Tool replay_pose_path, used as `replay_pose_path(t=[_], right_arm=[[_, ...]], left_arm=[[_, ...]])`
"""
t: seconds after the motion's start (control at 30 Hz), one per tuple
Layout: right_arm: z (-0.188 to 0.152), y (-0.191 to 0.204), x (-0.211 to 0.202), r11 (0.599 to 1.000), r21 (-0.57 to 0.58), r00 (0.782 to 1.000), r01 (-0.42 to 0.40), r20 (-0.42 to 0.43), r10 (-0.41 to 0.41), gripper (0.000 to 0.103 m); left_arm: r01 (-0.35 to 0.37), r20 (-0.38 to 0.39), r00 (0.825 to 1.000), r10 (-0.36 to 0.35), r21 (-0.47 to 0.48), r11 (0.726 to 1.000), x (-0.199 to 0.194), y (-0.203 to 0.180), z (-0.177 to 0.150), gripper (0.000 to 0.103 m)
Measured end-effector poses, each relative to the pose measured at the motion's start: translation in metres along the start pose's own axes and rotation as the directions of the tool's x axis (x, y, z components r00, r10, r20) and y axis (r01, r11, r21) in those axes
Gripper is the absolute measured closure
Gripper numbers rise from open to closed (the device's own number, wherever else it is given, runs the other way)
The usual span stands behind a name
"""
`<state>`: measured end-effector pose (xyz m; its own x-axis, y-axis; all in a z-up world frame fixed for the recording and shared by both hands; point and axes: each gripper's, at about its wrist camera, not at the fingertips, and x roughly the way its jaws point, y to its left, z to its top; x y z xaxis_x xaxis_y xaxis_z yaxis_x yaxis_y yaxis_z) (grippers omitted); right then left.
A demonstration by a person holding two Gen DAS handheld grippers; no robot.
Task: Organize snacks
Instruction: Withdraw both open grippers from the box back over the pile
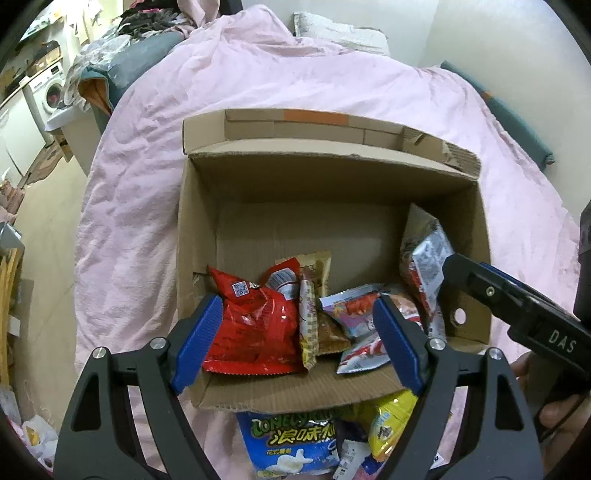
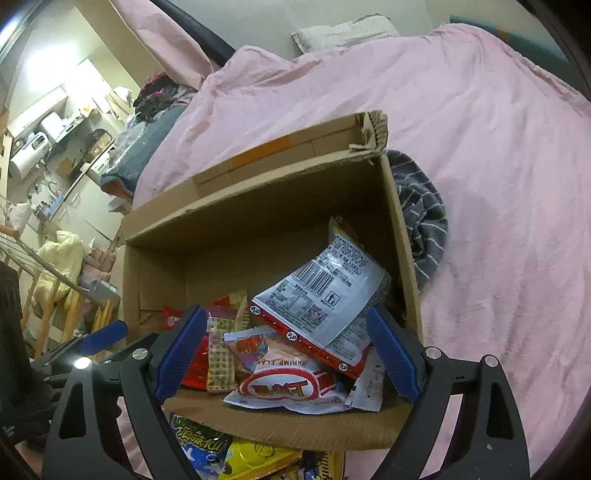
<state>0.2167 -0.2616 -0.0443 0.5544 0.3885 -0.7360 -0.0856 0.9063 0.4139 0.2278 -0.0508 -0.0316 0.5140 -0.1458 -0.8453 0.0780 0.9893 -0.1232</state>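
An open cardboard box [image 1: 199, 229] lies on a pink duvet and holds several snack packs. My left gripper [image 1: 297, 301] hangs open over its near left part. A red bag [image 1: 255, 328] lies below and between the fingers, and neither pad touches it. Above the near right part my right gripper [image 2: 285, 311] is open, over a white and red shrimp flakes pack [image 2: 284, 387]. A silver pack with a barcode [image 2: 332, 291] leans on the box's right wall. Outside the near flap lie a blue bag [image 1: 291, 443] and a yellow bag [image 1: 391, 421].
The pink duvet [image 1: 258, 81] spreads around the box. A grey striped cloth [image 2: 424, 221] is bunched against the box's right wall. A pillow [image 2: 343, 33] lies at the far end. Off the bed's left side are a washing machine [image 1: 51, 92] and a drying rack [image 2: 48, 295].
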Motion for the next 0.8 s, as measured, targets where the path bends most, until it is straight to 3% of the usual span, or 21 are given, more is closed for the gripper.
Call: replay_pose_path(t=[0.27, 0.4, 0.67, 0.8], right_arm=[[-0.012, 0.007, -0.019, 1.0, 0.011, 1.0, -0.026, -0.007, 0.026, 0.012], [-0.018, 0.015, -0.031, 0.999, -0.013, 0.999, -0.034, 0.012, 0.034, 0.003], [-0.039, 0.016, -0.053, 0.999, 0.006, 0.999, -0.033, 0.041, 0.032, 0.0], [-0.05, 0.016, -0.065, 1.0, 0.01, 0.998, -0.027, 0.064, 0.026, 0.0]], left_arm=[[-0.043, 0.074, 0.996, 0.043, 0.002, 0.999, -0.028, 0.009, -0.008, 0.022], [-0.032, 0.1, 0.994, 0.036, -0.038, 0.999, -0.041, 0.018, -0.012, 0.022], [0.008, 0.056, 0.998, -0.002, -0.107, 0.994, -0.051, 0.037, -0.039, 0.017], [-0.01, 0.057, 0.998, 0.017, -0.111, 0.994, -0.058, 0.041, -0.049, 0.017]])
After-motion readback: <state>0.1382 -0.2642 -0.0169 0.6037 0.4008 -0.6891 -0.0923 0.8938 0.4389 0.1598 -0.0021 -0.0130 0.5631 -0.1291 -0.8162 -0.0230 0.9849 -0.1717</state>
